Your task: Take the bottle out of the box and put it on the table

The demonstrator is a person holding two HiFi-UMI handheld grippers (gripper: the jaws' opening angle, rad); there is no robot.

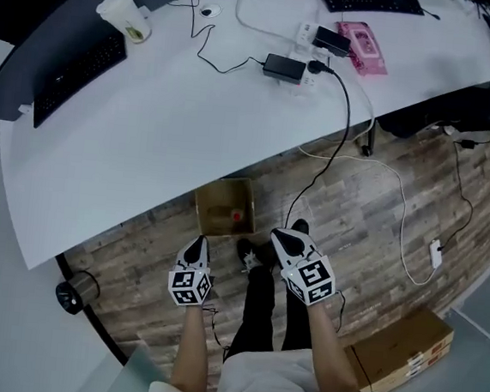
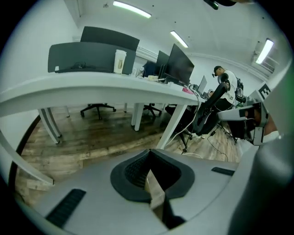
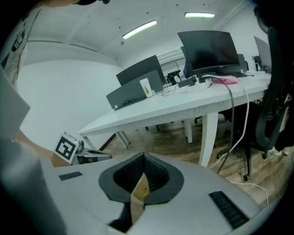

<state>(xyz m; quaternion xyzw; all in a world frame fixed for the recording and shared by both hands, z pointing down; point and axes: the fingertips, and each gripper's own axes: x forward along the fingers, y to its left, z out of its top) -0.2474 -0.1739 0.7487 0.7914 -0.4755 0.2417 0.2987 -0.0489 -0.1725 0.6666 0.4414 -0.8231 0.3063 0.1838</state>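
Flooring (image 1: 356,206) by the worktop (image 1: 149,121) edge is carrying the box (image 1: 224,208); left hand-held gripper (image 1: 196,243) and right hand-held gripper (image 1: 281,236) (both clenched, empty) are risking shoving it.

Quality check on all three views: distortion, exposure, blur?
Head view: heavy fisheye bows the table edge; even light, sharp, box small but clear. Left gripper view: dark corner vignette, ceiling lights clipped, left claw close and soft. Right gripper view: same vignette and clipped lights.
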